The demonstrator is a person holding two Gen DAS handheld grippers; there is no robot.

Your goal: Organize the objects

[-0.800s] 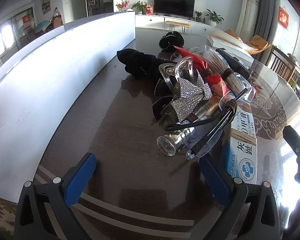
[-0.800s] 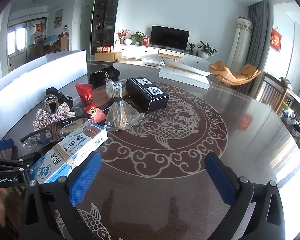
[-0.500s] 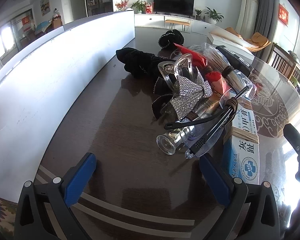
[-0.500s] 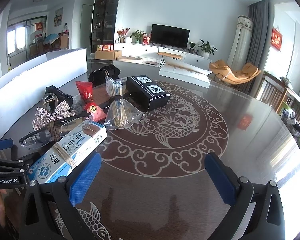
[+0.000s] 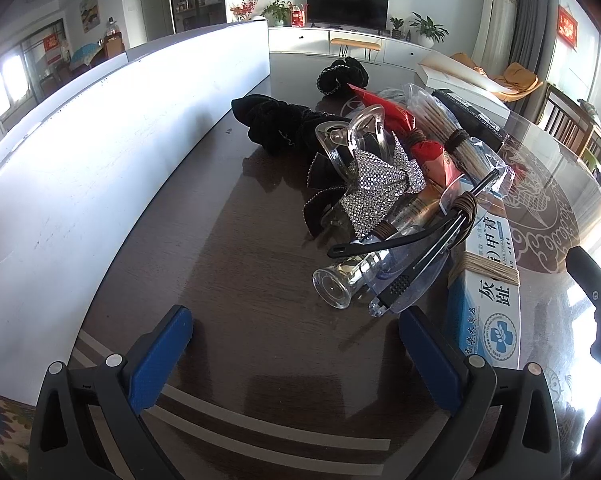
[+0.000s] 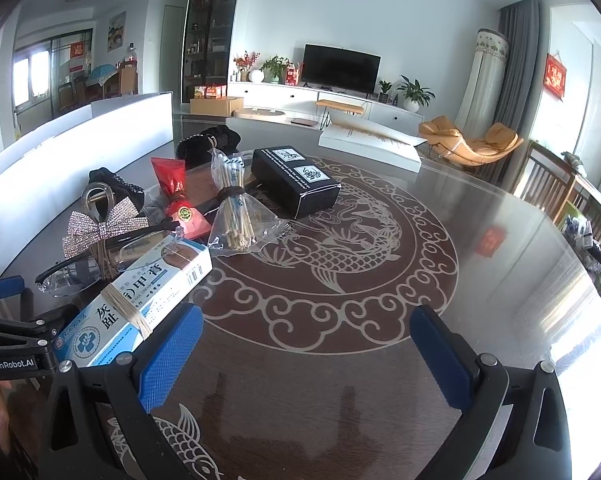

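Taking the blue-and-white cardboard box tied with twine as landmark: to its right the dark glass-topped table lies bare. Behind it, clear safety glasses, a rhinestone bow and a black rectangular box crowd together. Left of it, bare tabletop reaches a long white panel.

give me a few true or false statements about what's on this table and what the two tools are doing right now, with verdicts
1. The left tool is open with nothing between its blue pads. True.
2. The right tool is shut on the blue and white cardboard box. False: it is open and empty; the box lies beside its left finger.
3. Twine is wrapped around the blue and white cardboard box. True.
4. The black rectangular box stands on top of the blue and white cardboard box. False: it lies apart, further back on the dark patterned table.
5. The silver rhinestone bow lies in the pile of objects. True.
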